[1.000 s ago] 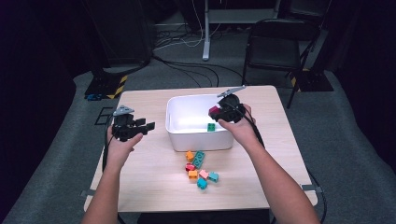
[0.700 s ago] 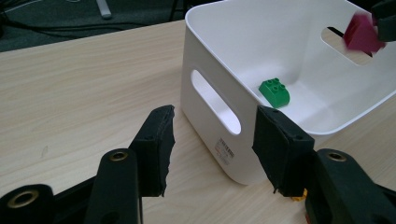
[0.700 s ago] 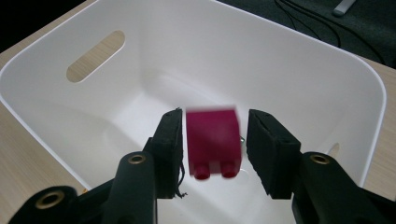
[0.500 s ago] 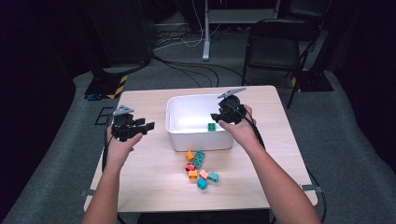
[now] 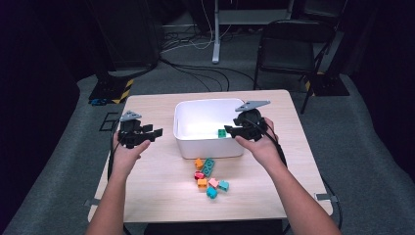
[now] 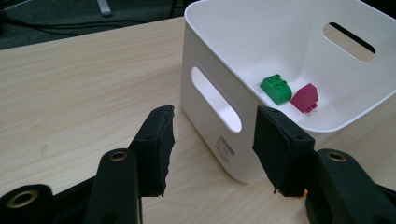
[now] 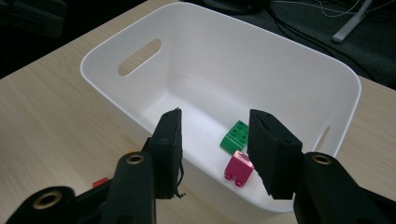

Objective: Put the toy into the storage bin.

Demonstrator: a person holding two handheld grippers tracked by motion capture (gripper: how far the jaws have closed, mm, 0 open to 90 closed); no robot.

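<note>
A: What's changed w/ the right gripper (image 5: 235,131)?

B: A sec ago its jaws were over the bin (image 5: 182,142) w/ a block between them. Now they've just been opening, nothing between them, and the hand has pulled back toward the bin's near-right rim. So the block's been dropped.

A: Which block?

B: Can't be sure. In the bin there's a green block (image 7: 235,136) and a pink block (image 7: 238,168), touching or nearly so, on the bin floor near the right-hand wall (the right gripper view looks straight down at both). The earlier shots show smth green and pink at the jaws, too small to split.

A: Left gripper (image 5: 149,133)?

B: Hasn't moved. Hangs left of the bin, off the worktop (image 5: 147,196), jaws apart and empty, aimed at the bin's left wall w/ its handle slot.

A: What's left to do?

B: Loose pile (image 5: 209,176) just in front of the bin: orange, teal, red, pink bits, a handful at least. Looks like a sort-into-bin job, so I'd judge it early on: two in, most still out.

A: Next move?

B: Prob. the right hand swings back over the near rim to the pile. Blocks there sit touching, so picking one w/o nudging its neighbours needs care.
</note>
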